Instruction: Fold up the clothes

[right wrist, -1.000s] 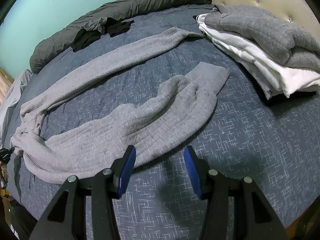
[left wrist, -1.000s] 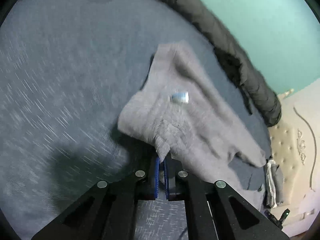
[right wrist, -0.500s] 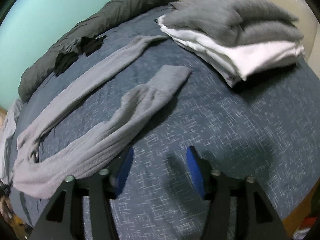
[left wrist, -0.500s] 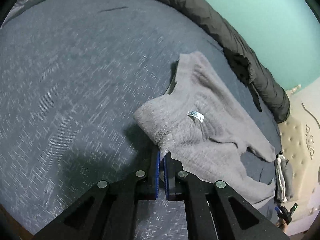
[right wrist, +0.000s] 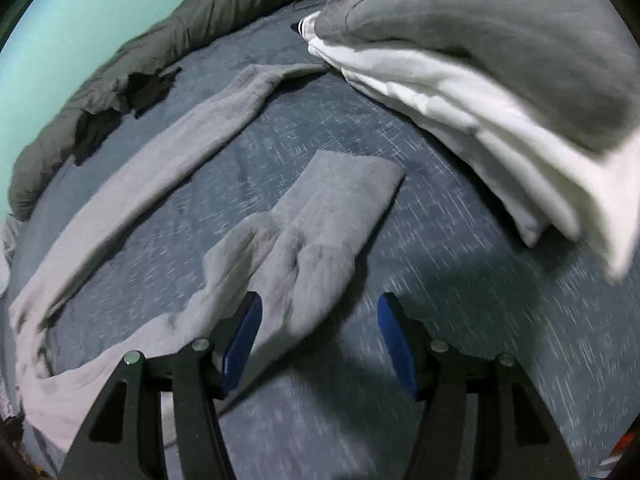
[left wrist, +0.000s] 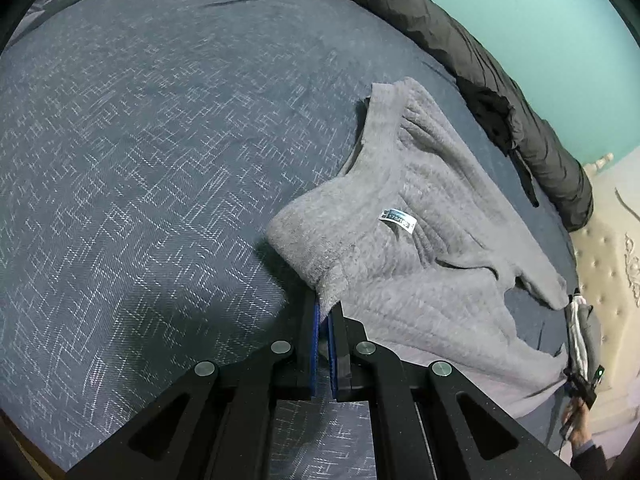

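Light grey knitted fleece trousers [left wrist: 420, 240] lie spread on the bed's dark blue patterned cover [left wrist: 140, 140], waistband end toward the left claw, white-and-blue label [left wrist: 397, 220] facing up. In the right wrist view the two legs run apart: the far leg [right wrist: 160, 152] stretches toward 10–1 o'clock and its cuff reaches the folded stack; the near leg [right wrist: 320, 208] is rumpled, cuff pointing to 1 o'clock.

Left claw [left wrist: 325, 312]: fingers together, clamped on a waistband corner at 12 o'clock of the claw, cloth bunched and slightly lifted there. Rest of the garment fans out to 1–3 o'clock from the grip.

Right claw [right wrist: 318, 320]: fingers apart, nothing between the pads. Near leg's bunched section sits at 11–12 o'clock, partly inside the opening, close to the left finger [right wrist: 240, 336]. View is motion-blurred, so contact can't be called.

Step, my read: trousers anchored at the waist, right claw lining up on the near leg, likely to pair the legs. Next move needs the right claw to close on both layers of the leg, low on the cloth, then carry it across without dragging the waist; left grip should hold.

Around: stack of folded clothes, dark grey on white [right wrist: 500, 60], at 1–2 o'clock in the right view; rolled dark olive-grey quilt [right wrist: 140, 48] along the turquoise wall [left wrist: 540, 40]; cream tufted headboard [left wrist: 608, 260] at 3 o'clock in the left view.
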`<state>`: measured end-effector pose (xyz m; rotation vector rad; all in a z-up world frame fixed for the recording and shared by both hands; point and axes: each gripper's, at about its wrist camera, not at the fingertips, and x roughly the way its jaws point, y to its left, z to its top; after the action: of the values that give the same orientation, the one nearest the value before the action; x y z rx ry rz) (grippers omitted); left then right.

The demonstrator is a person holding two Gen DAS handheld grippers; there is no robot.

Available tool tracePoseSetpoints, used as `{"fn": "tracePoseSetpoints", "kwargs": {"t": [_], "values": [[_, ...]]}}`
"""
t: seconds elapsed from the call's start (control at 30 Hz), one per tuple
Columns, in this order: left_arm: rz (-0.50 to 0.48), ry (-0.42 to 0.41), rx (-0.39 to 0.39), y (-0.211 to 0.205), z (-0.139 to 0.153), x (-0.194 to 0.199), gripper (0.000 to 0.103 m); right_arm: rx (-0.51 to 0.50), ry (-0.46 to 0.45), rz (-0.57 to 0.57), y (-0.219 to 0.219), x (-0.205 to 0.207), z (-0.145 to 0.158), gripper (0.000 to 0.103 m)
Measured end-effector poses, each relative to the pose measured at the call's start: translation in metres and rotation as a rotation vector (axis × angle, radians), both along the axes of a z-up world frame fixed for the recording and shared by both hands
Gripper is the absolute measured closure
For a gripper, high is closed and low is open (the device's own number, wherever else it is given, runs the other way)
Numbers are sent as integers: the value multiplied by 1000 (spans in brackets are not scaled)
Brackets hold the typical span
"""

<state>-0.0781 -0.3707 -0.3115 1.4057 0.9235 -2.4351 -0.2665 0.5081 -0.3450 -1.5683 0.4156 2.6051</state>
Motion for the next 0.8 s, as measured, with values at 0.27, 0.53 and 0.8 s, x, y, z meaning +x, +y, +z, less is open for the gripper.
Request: {"fn": "tracePoseSetpoints", "kwargs": {"t": [0.27, 0.53, 0.8], "values": [[-16, 0, -12, 3, 7, 3, 99, 63, 76, 41, -7, 8, 8, 96], [-29, 3, -2, 4, 11, 14, 99, 133, 197, 72, 22, 77, 49, 96], [-26, -50, 6, 7, -9, 19, 99, 25, 19, 63, 46, 129, -12, 90]]}}
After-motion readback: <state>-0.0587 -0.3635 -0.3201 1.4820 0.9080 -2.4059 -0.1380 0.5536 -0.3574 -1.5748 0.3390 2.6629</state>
